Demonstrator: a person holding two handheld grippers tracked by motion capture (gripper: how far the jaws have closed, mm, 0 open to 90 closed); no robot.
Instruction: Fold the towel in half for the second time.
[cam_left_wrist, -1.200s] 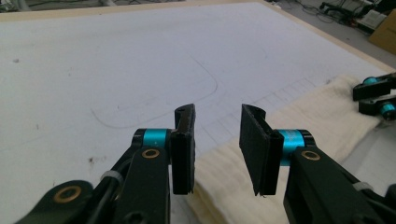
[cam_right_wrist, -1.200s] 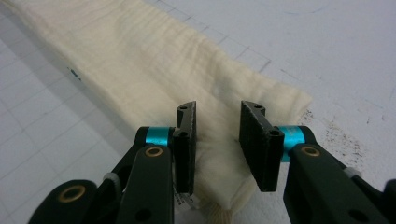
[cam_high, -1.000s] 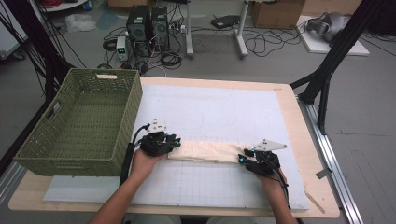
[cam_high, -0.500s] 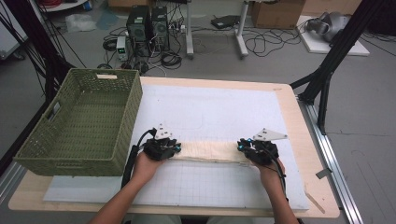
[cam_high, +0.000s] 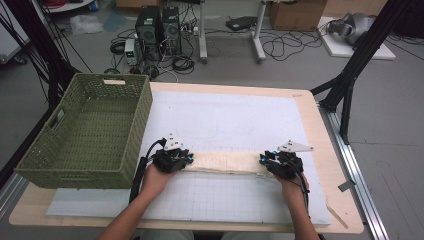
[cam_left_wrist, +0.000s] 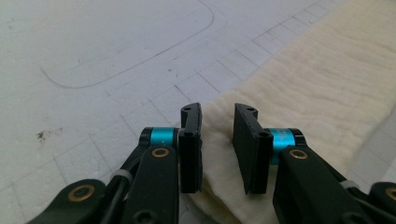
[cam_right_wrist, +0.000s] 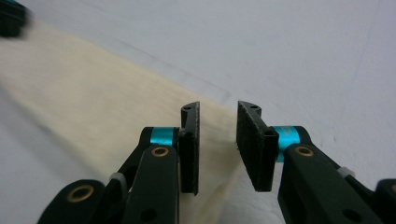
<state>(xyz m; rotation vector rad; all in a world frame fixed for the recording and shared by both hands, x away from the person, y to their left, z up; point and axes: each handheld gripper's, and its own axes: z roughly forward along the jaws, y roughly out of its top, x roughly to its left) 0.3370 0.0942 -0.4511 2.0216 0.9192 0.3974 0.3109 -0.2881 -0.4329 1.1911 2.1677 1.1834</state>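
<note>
A long, narrow strip of folded cream-coloured cloth (cam_high: 225, 163) lies flat across the lower middle of the high view, on the white gridded mat (cam_high: 225, 120) that covers the pale wooden table (cam_high: 320, 125). The left gripper (cam_high: 186, 160) sits at the strip's left end and the right gripper (cam_high: 263, 160) at its right end, each held in a hand that enters from the bottom edge, so that the two ends can be taken together and the strip handled without skewing. In the left gripper view the black jaws stand a small way apart with the cloth's end (cam_left_wrist: 280, 93) under and between them; a clear gap shows between the pads, so nothing is pinched. In the right gripper view the jaws likewise stand apart over the cloth's corner (cam_right_wrist: 140, 107), where its edge runs out onto the bare mat; these jaws have just been opening a little, and no fabric is clamped between them. Both grippers point low along the table, which suits sliding a pad under an edge of thin cloth. The large green woven plastic basket (cam_high: 60, 150) stands empty at the left of the high view, just beside the left hand, probably the place where the folded cloth goes. My judgement is that the step in hand is taking hold of both ends, for another fold or a lift.
</note>
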